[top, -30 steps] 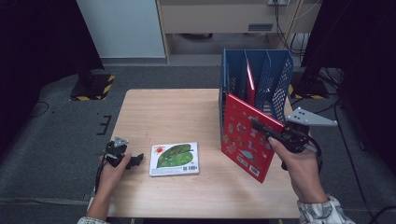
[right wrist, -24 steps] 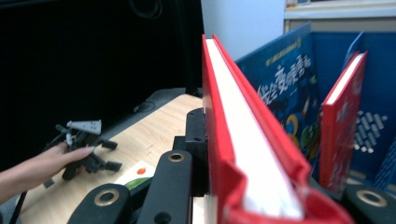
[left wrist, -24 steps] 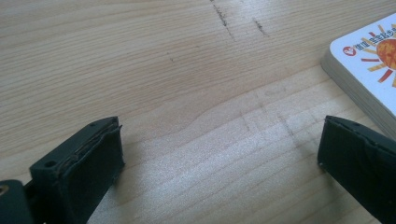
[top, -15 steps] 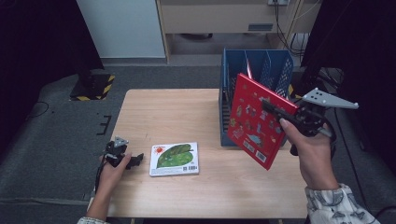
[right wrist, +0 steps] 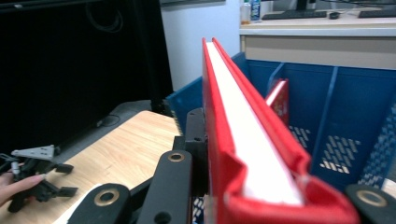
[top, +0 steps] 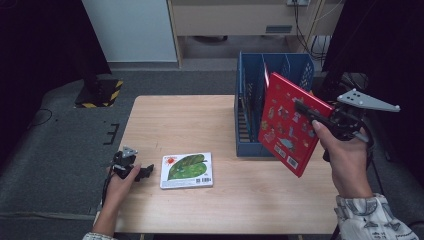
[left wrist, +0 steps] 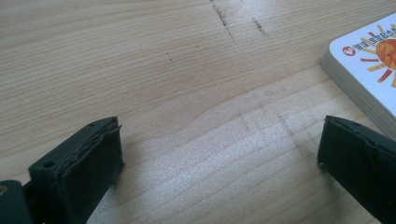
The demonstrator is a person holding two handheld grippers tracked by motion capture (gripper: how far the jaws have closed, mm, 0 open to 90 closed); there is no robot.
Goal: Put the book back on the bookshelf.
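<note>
Red hardcover book [top: 289, 121], stiff and likely slippery-faced, hangs tilted at the blue rack's [top: 250, 100] 3 o'clock, pinched at its edge by the right gripper [top: 306, 108]; left gripper [top: 145, 170] rests released on the bench [top: 190, 120].

Left tongs [top: 142, 172] rest low, jaws apart; right tongs [top: 307, 111] raised, clamped.

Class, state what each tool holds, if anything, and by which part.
The right tool grips the thin red hardcover book by its upper edge, lifted off the table. The left tool holds nothing, its jaws apart.
</note>
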